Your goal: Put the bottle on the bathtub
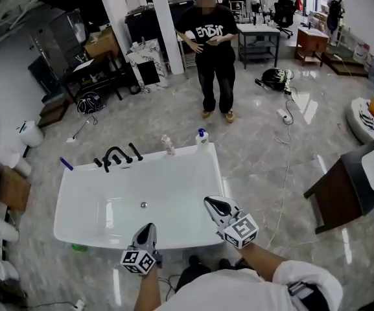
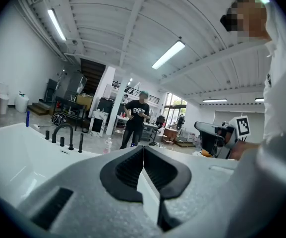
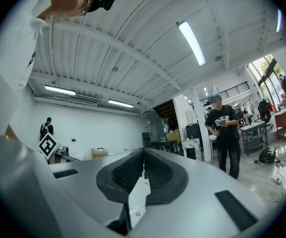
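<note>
Gripper views show left claw (image 2: 143, 148) and right claw (image 3: 143, 153) closed, empty.

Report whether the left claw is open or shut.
Shut: in the left gripper view, the left claw has its jaws meeting along one seam, with nothing between them.

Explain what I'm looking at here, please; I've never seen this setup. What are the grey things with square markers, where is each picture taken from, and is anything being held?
There is no robot: a person holds a hand-held gripper in each hand. The head view looks down from a camera on that person's head and shows the left gripper and right gripper by the near edge of a white bathtub. The other two pictures come from cameras riding on each gripper, looking along its fingers. Both pairs of fingers are closed together on nothing. At the tub's far rim are a black faucet, a pink bottle and a white bottle with a blue cap. Another person stands beyond.
</note>
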{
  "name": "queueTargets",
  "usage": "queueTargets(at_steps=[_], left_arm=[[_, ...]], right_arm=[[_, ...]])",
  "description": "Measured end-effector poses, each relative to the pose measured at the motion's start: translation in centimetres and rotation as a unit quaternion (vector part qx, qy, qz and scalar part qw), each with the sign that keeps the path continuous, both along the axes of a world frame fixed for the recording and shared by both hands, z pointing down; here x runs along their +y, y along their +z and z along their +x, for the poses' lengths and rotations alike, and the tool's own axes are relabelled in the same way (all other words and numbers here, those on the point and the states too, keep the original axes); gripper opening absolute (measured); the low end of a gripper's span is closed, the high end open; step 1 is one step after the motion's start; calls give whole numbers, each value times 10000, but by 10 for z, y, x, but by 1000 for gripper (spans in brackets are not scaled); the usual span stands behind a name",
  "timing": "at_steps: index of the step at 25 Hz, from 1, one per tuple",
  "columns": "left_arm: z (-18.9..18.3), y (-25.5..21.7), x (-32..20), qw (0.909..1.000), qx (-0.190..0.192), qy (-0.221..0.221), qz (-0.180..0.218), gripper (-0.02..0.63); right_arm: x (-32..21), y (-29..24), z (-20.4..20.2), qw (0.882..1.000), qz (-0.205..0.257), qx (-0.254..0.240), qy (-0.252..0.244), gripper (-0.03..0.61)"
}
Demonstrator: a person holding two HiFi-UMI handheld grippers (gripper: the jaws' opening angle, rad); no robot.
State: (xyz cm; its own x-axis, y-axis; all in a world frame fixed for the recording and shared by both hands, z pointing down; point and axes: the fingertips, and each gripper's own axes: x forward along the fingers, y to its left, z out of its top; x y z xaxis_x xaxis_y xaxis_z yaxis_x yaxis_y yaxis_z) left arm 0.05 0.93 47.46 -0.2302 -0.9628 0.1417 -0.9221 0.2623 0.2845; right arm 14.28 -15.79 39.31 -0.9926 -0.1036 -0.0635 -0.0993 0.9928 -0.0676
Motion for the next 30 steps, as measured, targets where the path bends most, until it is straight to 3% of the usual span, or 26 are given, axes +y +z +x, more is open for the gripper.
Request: queueTargets(at_steps=[4, 8, 14, 19, 24, 30], left_arm=[[20, -4, 2, 9996, -29, 267, 12, 17], [28, -38, 13, 9977, 89, 551, 377, 17], [44, -85, 63, 9908, -300, 1105, 728, 17], [37, -84, 126, 9919, 2, 962, 828, 17], [27, -42, 181, 9962, 66, 772, 397, 17], [25, -38, 193, 9971, -34, 665, 380, 17]], right_arm=[[12, 16, 39, 9994, -258, 100, 229, 17], [40, 4, 59, 9980, -339, -46, 533, 15], [111, -12, 59, 9969, -151, -5, 769, 15], [160, -13, 59, 9954, -73, 245, 927, 15], [208, -2, 66, 9928, -168, 511, 1073, 15], [217, -1, 55, 9946, -65, 551, 878, 15]])
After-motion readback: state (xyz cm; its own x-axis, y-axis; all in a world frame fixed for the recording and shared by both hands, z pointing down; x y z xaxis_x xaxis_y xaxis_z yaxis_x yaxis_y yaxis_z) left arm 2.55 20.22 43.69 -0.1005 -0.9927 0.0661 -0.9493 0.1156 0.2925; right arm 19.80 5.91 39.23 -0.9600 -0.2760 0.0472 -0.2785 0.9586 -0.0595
